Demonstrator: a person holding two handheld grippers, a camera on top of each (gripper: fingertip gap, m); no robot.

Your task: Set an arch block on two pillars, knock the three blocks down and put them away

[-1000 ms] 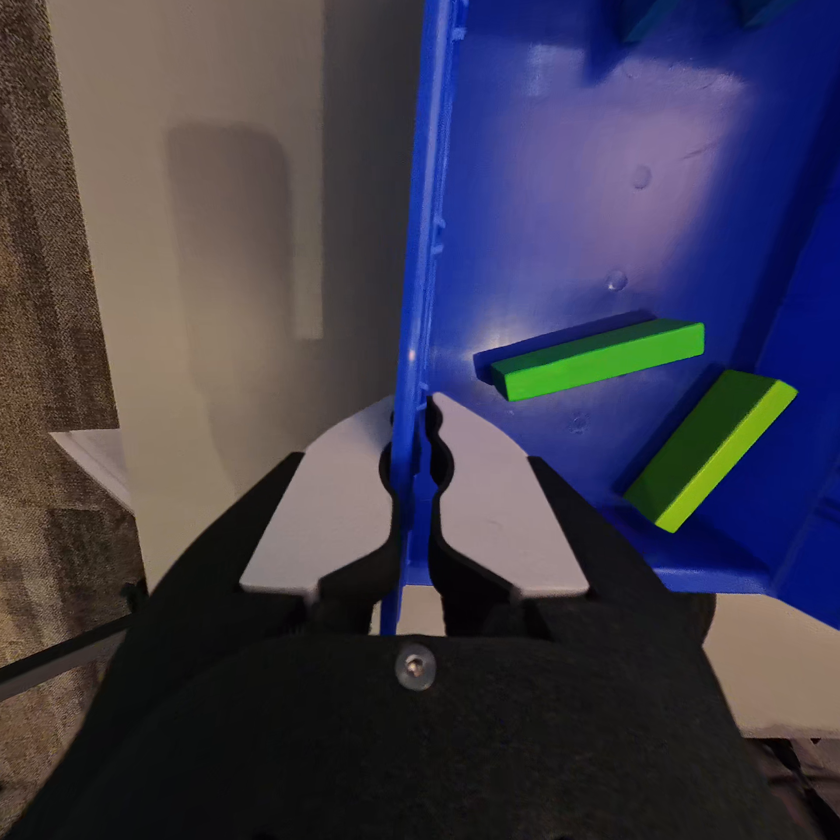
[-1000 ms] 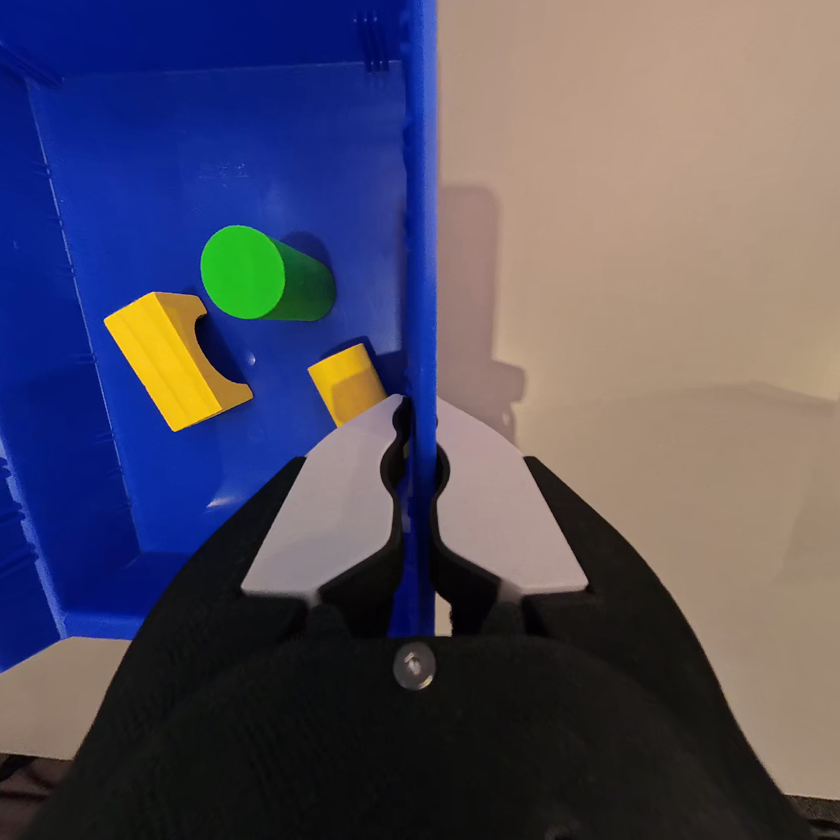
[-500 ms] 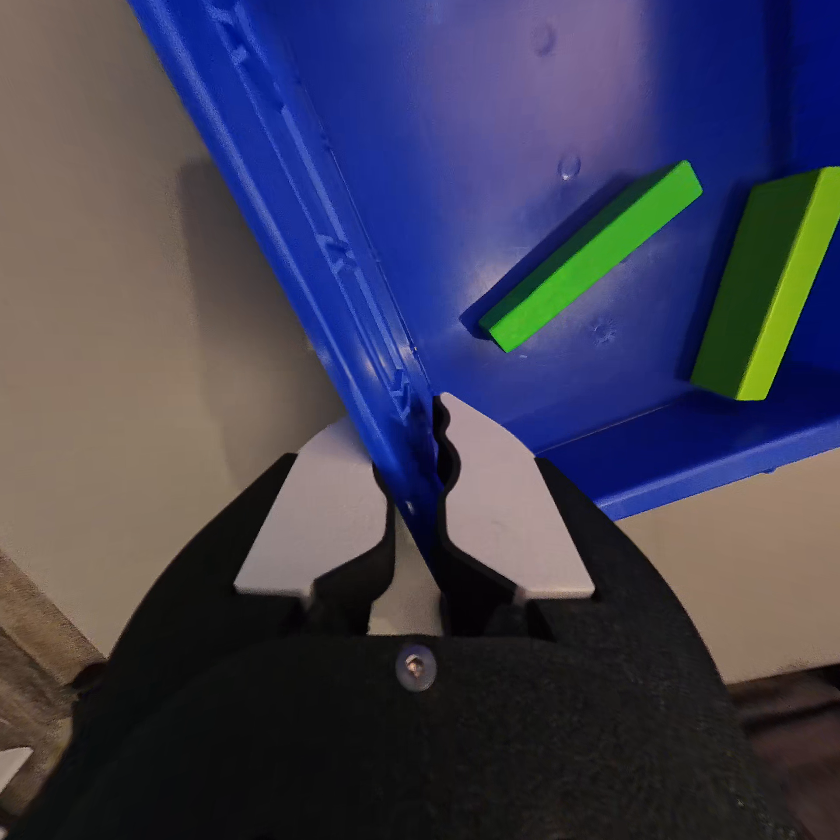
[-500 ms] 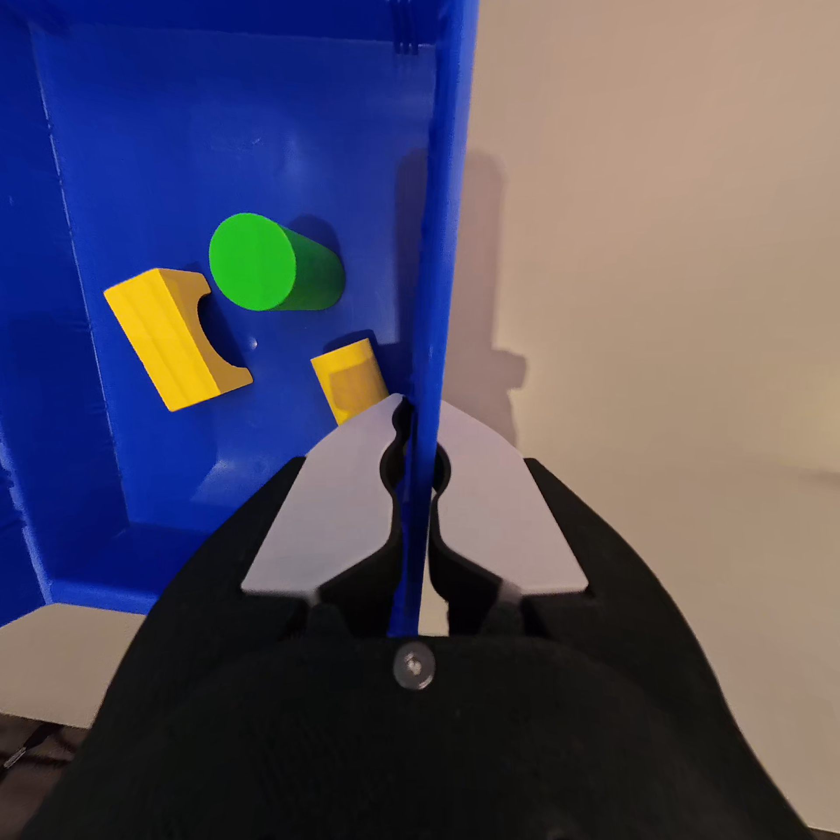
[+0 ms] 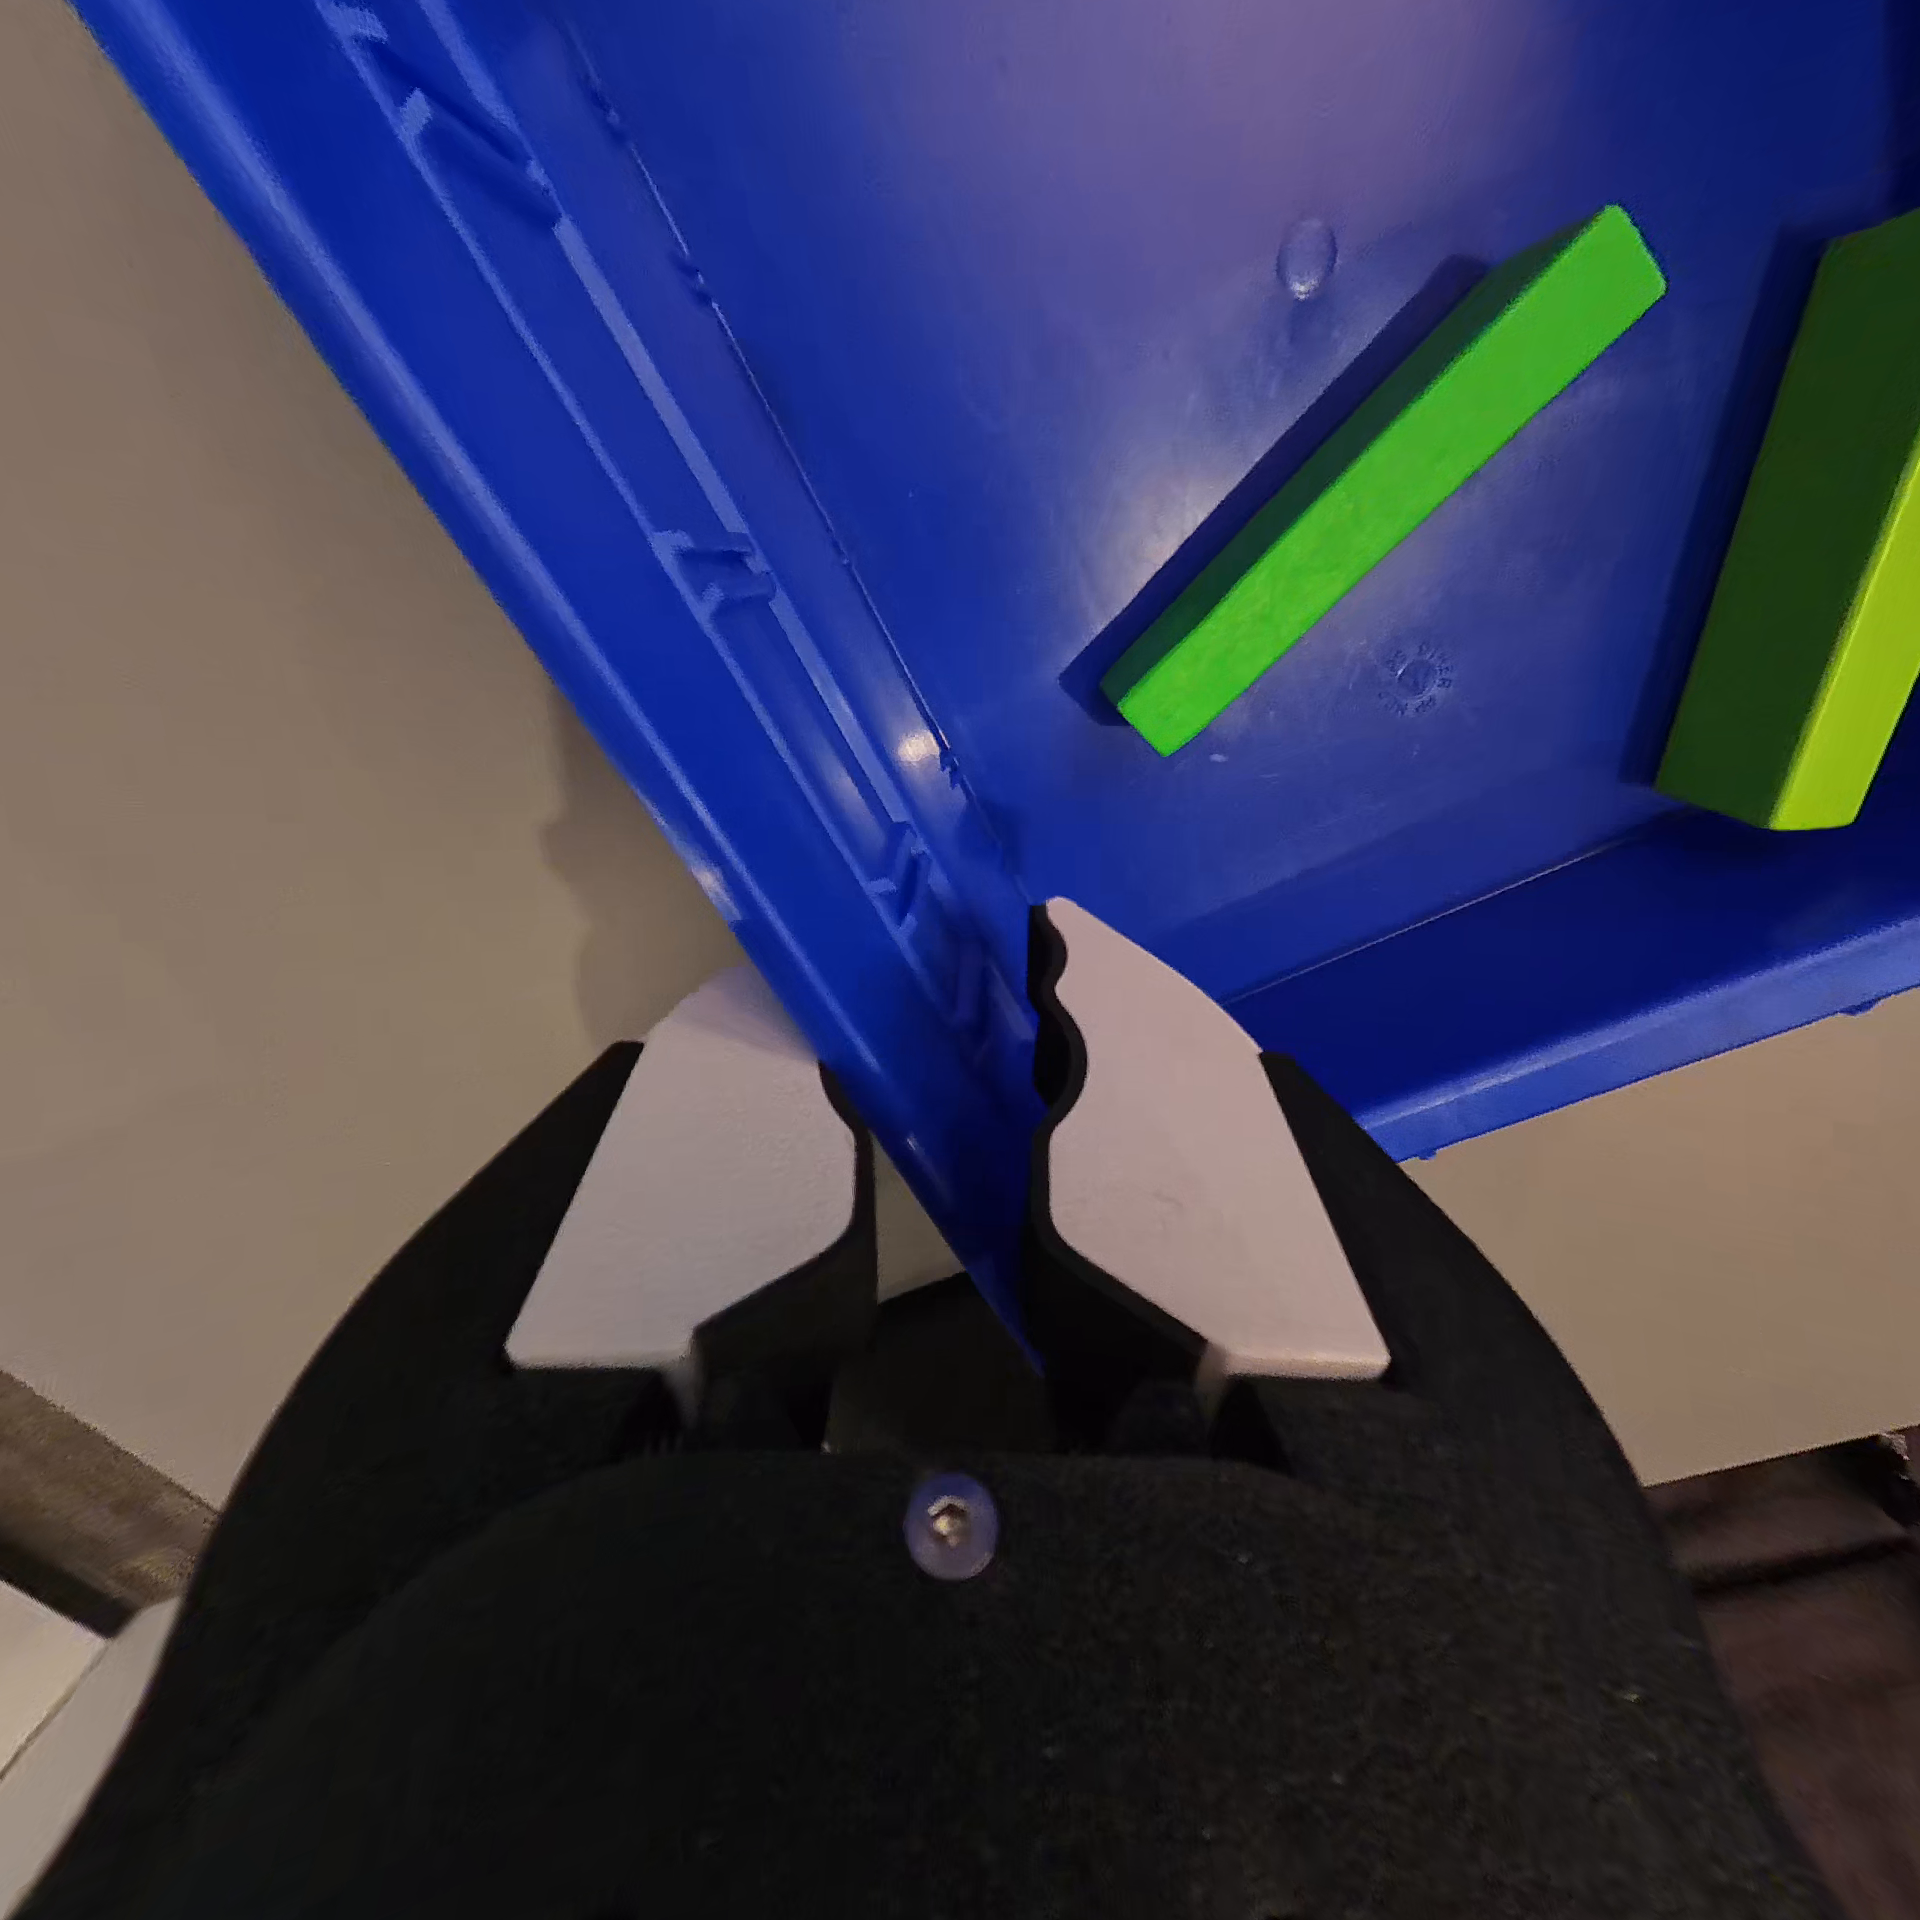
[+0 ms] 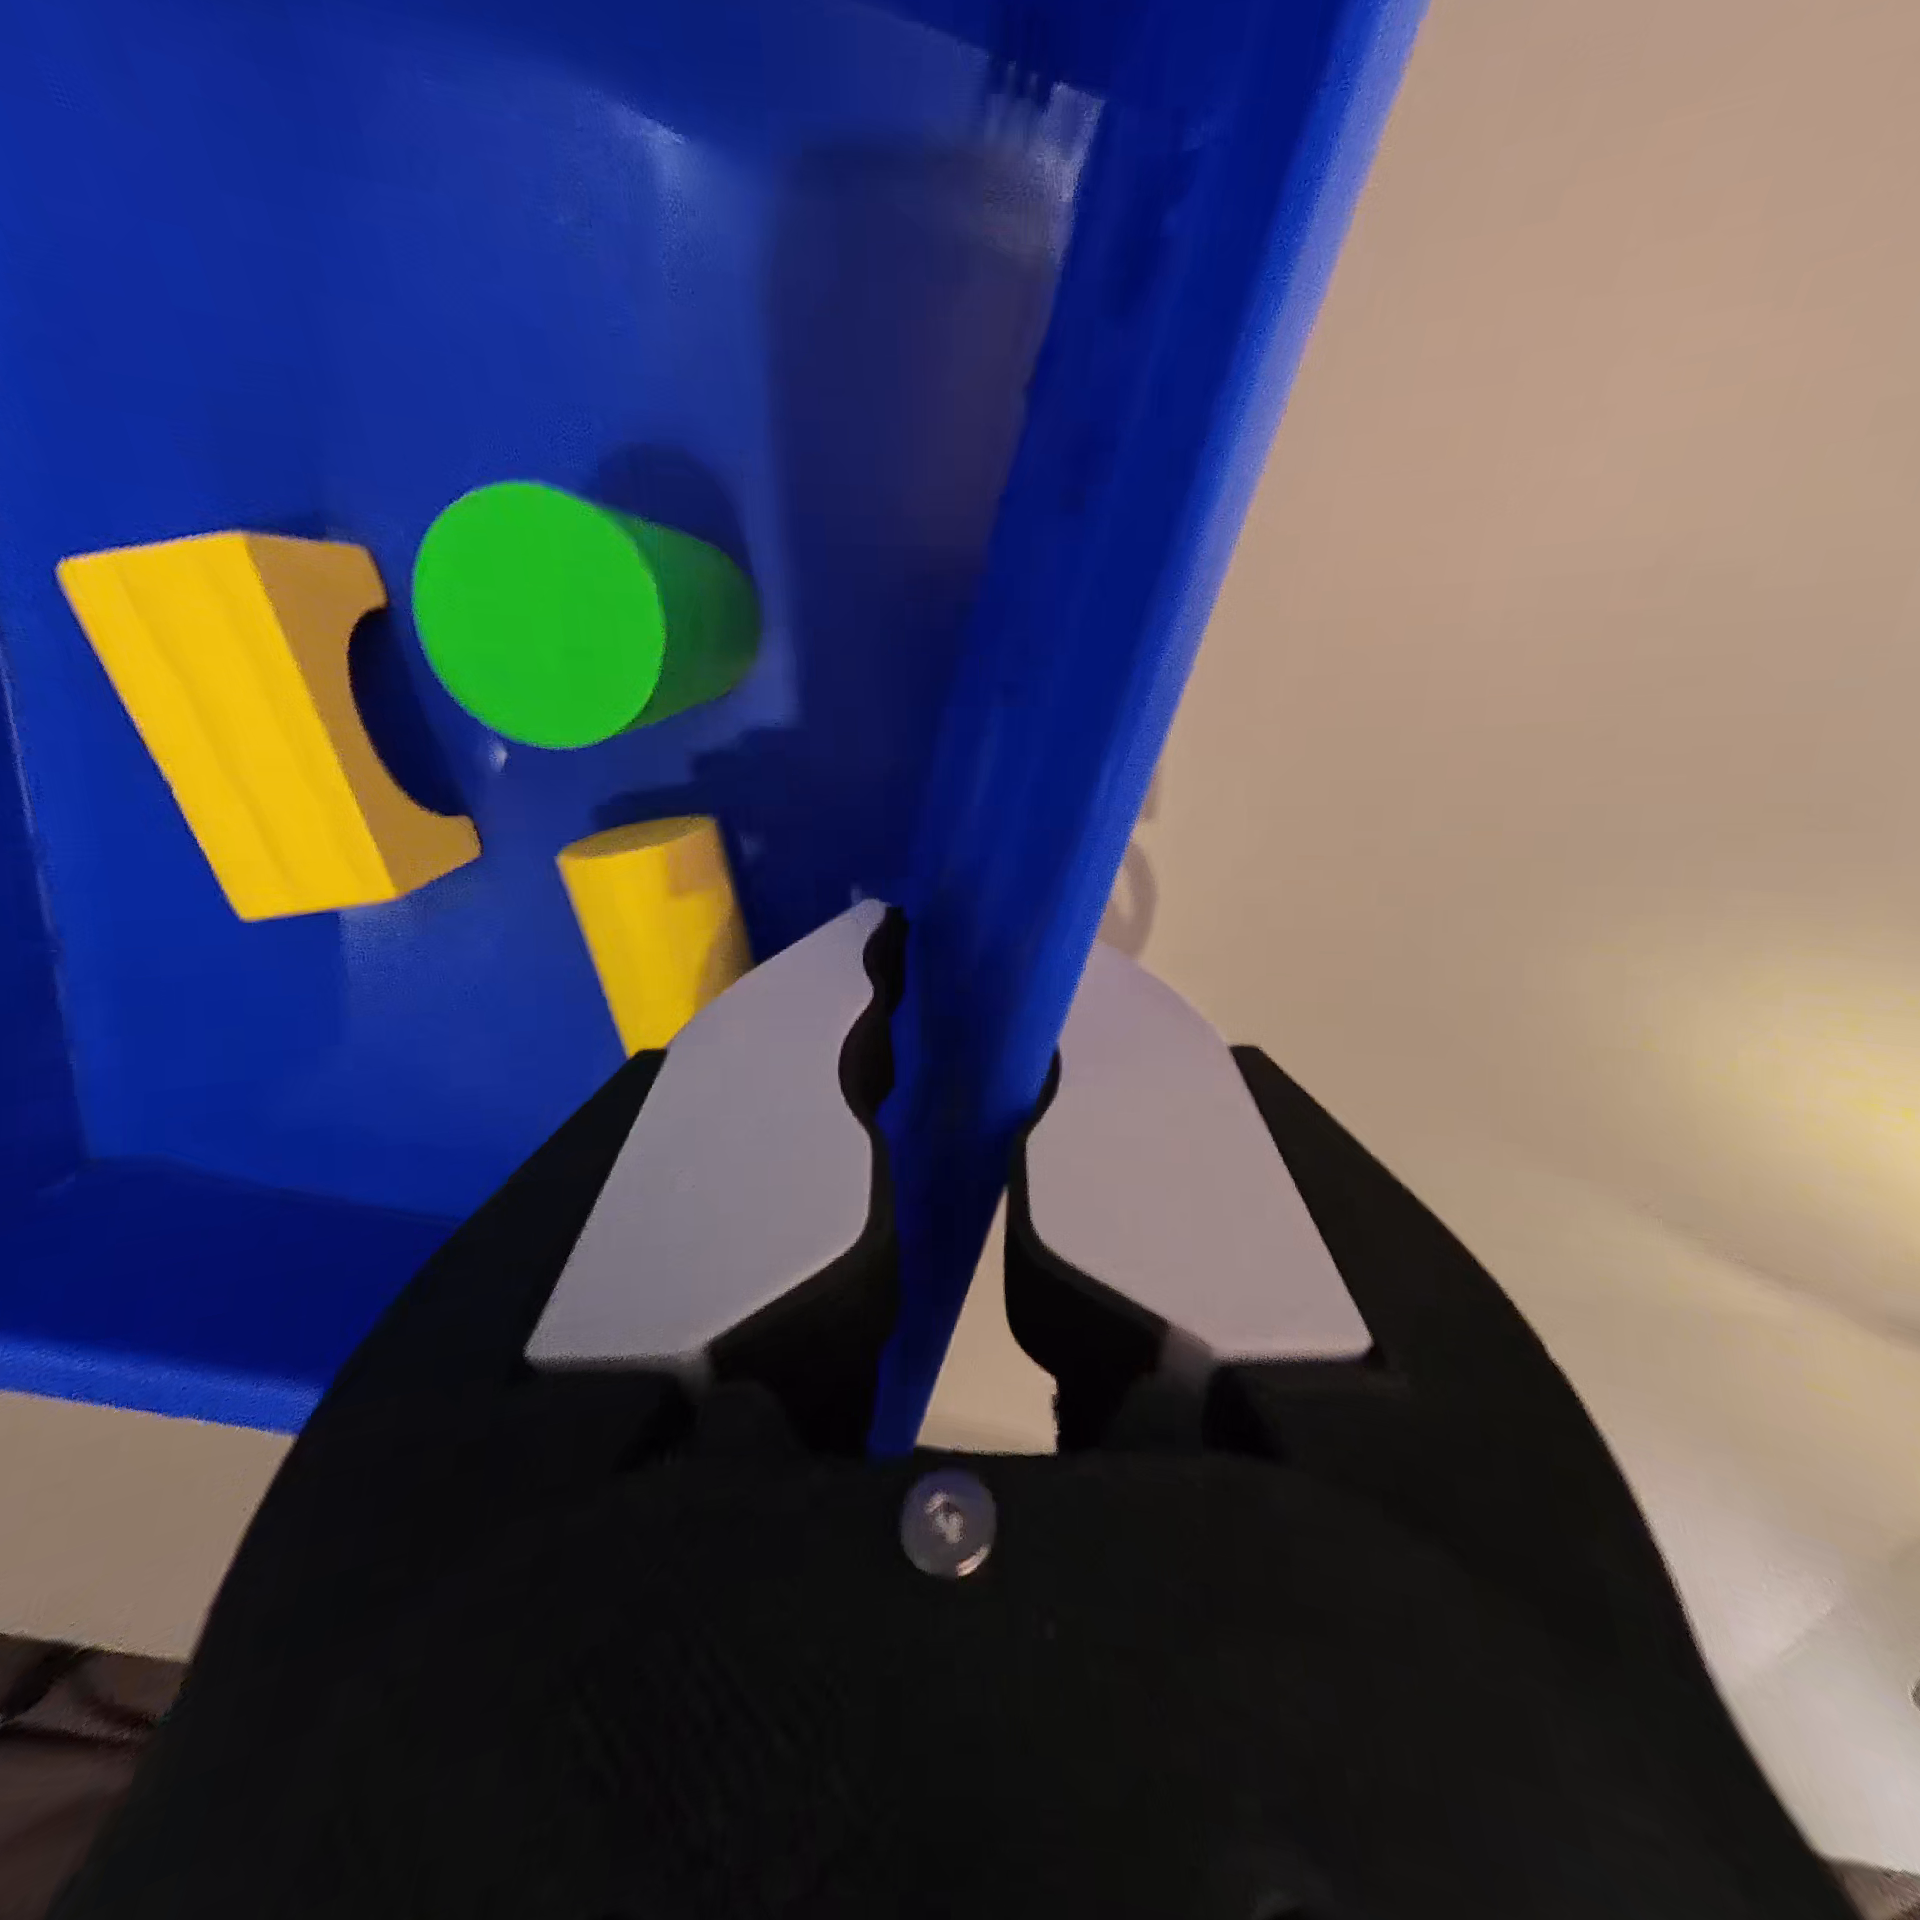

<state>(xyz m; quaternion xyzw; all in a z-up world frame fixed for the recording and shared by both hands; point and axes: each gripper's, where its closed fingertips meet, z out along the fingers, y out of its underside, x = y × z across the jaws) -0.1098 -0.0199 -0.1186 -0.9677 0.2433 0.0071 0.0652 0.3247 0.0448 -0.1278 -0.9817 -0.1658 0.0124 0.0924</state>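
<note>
The blue bin (image 5: pixel 935 312) stands on the beige table. In the right wrist view, the bin (image 6: pixel 260 260) holds a yellow arch block (image 6: pixel 260 717), a green cylinder (image 6: pixel 540 613) and a yellow cylinder (image 6: pixel 655 925), all lying on its floor. My left gripper (image 5: pixel 894 945) straddles the bin's left wall near its front corner; its jaws are parted, with a gap beside the left finger. My right gripper (image 6: pixel 987 925) straddles the bin's right wall, jaws slightly parted; its left finger partly hides the yellow cylinder.
A flat green plank (image 5: pixel 1382 488) and a thicker green block (image 5: pixel 1808 551) lie in the bin's left part. The beige table (image 5: pixel 260 727) extends left of the bin and also right of it (image 6: pixel 1558 520). Carpet floor (image 5: pixel 62 1455) shows past the table's edge. The left gripper's tips are roughly 45 cm from the right gripper's.
Both grippers have loosened on the bin walls, their fingers farther apart than a second ago. The bin has turned in both views, and the left gripper now sits at its front corner.
</note>
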